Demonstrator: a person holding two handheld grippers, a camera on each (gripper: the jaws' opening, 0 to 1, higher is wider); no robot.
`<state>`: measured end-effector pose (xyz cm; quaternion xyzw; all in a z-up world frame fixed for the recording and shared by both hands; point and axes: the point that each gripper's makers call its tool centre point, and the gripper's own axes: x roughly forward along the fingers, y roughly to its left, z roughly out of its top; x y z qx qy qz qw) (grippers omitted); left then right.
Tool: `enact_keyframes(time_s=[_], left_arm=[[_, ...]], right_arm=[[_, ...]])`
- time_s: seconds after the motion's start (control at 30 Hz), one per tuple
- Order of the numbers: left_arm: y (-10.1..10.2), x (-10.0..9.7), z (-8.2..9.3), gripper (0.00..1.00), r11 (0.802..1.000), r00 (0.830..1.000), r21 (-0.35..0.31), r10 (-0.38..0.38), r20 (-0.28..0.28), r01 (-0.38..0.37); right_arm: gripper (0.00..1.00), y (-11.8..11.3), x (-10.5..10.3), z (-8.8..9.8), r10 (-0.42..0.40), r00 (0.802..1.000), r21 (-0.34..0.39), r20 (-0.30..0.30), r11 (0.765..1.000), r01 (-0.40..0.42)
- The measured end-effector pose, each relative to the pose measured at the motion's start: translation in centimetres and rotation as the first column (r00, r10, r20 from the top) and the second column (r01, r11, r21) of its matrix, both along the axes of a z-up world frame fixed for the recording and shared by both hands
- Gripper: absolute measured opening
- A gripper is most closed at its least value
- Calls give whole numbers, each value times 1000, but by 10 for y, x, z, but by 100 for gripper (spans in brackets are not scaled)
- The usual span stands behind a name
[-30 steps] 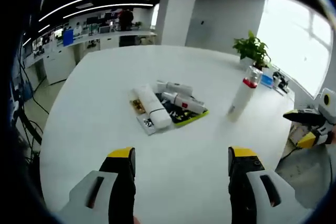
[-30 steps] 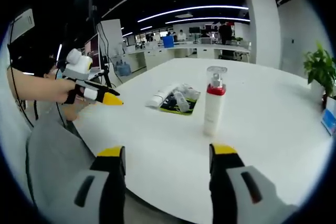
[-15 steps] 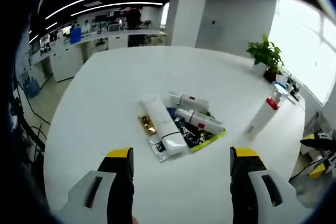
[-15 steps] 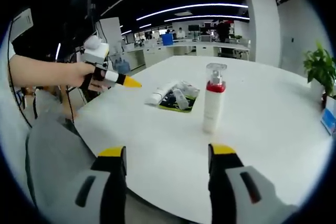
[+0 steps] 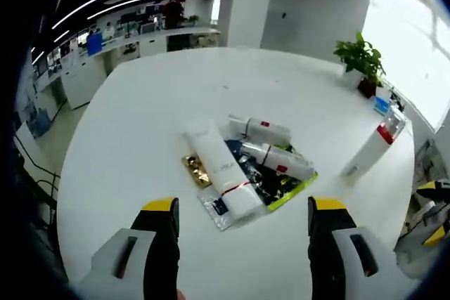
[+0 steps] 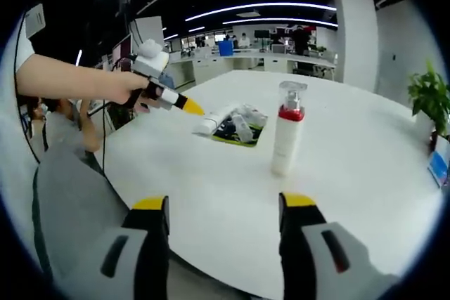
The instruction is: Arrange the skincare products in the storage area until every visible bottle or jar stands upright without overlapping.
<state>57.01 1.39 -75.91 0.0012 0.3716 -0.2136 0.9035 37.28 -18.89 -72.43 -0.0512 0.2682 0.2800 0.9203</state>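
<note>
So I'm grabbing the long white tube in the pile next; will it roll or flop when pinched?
The white tube lies flat across glossy packets, so it may slide. Its flattened crimped end suggests soft walls that probably give when pinched. It looks unlikely to roll far.

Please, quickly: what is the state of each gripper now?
Left gripper: open, holding nothing, above the table near the lying tubes.
Right gripper: open, holding nothing.
</note>
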Motion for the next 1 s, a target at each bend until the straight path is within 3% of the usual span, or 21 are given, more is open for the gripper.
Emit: enact_keyframes(time_s=[0.33, 0.47, 0.63, 0.8, 1.0], left_arm=[[-9, 17, -24, 68, 999, 997, 25, 38, -73, -37], [-13, 24, -32, 60, 998, 994, 31, 50, -99, -48], [-16, 42, -38, 57, 996, 993, 70, 61, -103, -54], [-12, 48, -46, 45, 989, 991, 143, 61, -123, -43], [-8, 58, -58, 42, 985, 986, 162, 84, -145, -60]], right_arm=[[63, 0, -1, -1, 2, 1000, -9, -3, 1000, -2], [63, 0, 0, -1, -1, 1000, -19, -2, 1000, 1], [63, -2, -1, -3, -9, 1000, -20, -7, 1000, 9], [63, -2, 0, -4, -17, 1000, -13, -15, 1000, 17], [63, -2, -1, -6, -19, 1000, -15, -19, 1000, 18]])
